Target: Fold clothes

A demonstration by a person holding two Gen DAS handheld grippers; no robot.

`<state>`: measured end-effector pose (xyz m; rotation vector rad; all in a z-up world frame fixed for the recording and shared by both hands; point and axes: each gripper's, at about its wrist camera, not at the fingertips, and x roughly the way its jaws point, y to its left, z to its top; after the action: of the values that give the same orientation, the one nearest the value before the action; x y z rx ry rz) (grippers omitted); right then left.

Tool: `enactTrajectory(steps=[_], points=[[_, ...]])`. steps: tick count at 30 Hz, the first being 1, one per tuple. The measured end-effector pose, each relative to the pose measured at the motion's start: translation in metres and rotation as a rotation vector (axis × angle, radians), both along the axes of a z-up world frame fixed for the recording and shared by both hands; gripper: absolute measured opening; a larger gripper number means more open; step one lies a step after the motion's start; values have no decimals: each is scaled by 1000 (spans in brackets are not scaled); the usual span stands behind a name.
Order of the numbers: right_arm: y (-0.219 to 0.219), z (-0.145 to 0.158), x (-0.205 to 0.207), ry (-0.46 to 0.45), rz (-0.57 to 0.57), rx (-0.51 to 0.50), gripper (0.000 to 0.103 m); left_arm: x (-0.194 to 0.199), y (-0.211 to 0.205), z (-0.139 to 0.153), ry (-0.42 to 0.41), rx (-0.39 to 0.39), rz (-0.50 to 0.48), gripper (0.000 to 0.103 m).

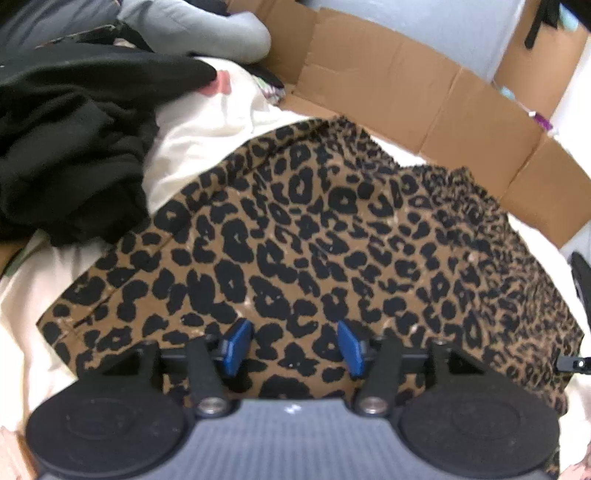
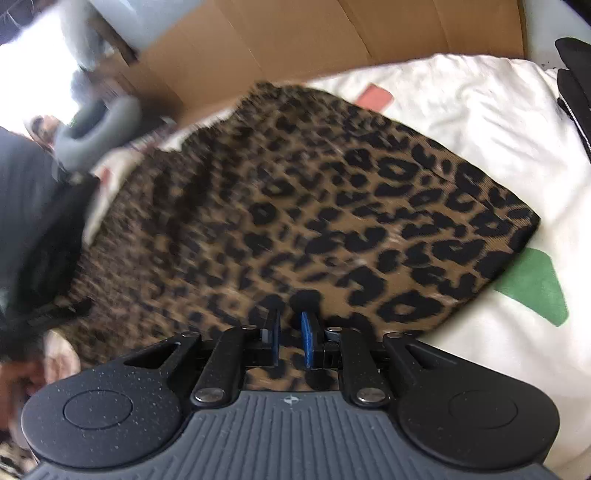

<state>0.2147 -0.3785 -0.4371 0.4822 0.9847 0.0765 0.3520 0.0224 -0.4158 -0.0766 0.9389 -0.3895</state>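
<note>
- While the left wrist view looks down over the left gripper [image 1: 293, 345], its jaws stand moderately wide above the leopard-print garment [image 1: 314, 240], with nothing pinched between the blue pads [image 1: 236, 345].
- That garment lies spread flat on a white sheet [image 1: 207, 140], its near-left corner and straight left edge plain to see.
- Only this view shows the heap of black clothing [image 1: 70, 147] touching the garment's far-left edge, with a grey garment [image 1: 199, 33] behind it.
- A brown cardboard wall [image 1: 424, 103] curves around the far side, close to the garment's ruffled far edge; bare sheet lies open at the left.

- From the right wrist view, the right gripper [image 2: 291, 341] hangs over the same leopard-print garment [image 2: 332, 206] with its jaws narrow, a slim gap between the pads [image 2: 307, 339]; no cloth is visibly caught in it.
- Only here does the garment's right edge show, a clean rounded fold line, with open white sheet [image 2: 480, 122] beyond it.
- This view alone shows a green patch [image 2: 535, 288] just beside that edge and a pink patch [image 2: 375, 96] at the far edge.
- Cardboard [image 2: 277, 40] closes the far side; the left of the picture is blurred.
</note>
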Motion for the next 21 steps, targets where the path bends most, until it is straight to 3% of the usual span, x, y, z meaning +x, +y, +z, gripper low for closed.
enactTrajectory(steps=[8,12,14,21], points=[[-26,7,-1,2,-64,-8,18,14,19,3,-6,46,60,56],[-35,24,5,-53,-105,-11,36,22,24,13,-17,55,52,56],[-38,30,11,-76,-111,-26,41,26,20,17,-33,68,32,56],[-47,33,38,-96,-98,-105,42,43,3,18,-32,36,43,56]])
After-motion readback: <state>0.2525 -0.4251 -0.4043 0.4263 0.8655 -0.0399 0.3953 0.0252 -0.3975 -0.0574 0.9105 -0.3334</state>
